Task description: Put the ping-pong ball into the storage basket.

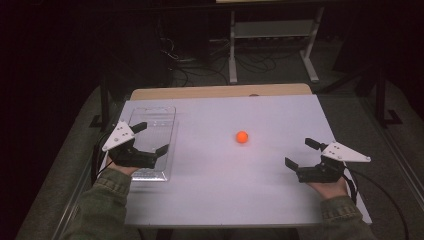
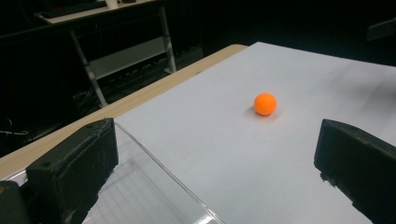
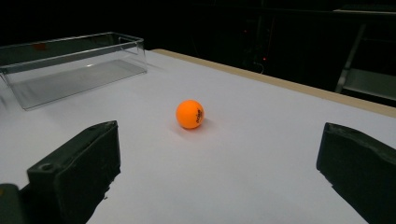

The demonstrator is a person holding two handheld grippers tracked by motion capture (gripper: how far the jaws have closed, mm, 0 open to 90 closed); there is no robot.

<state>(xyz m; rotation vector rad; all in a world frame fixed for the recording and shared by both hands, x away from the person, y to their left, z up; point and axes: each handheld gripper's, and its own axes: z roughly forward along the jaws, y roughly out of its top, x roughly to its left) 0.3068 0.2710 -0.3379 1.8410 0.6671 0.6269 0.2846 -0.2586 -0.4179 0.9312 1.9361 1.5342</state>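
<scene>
A matte white sheet (image 1: 220, 165) covers a wood-edged table (image 1: 220, 91) in a dark room; a metal shelf frame (image 1: 272, 35) stands behind. A smooth orange ball (image 1: 242, 137) rests mid-sheet, well apart from both grippers. Left gripper (image 1: 151, 137), jaws wide, empty, hovers over a clear rectangular plastic tray (image 1: 165, 112). Right gripper (image 1: 300, 152) likewise wide, empty.

White-topped table (image 1: 225, 190) with orange ball (image 1: 242, 137), clear tray (image 1: 165, 114)

Dim room, white table surface (image 1: 250, 170) lit from above, sharp focus, soft shadows.
</scene>
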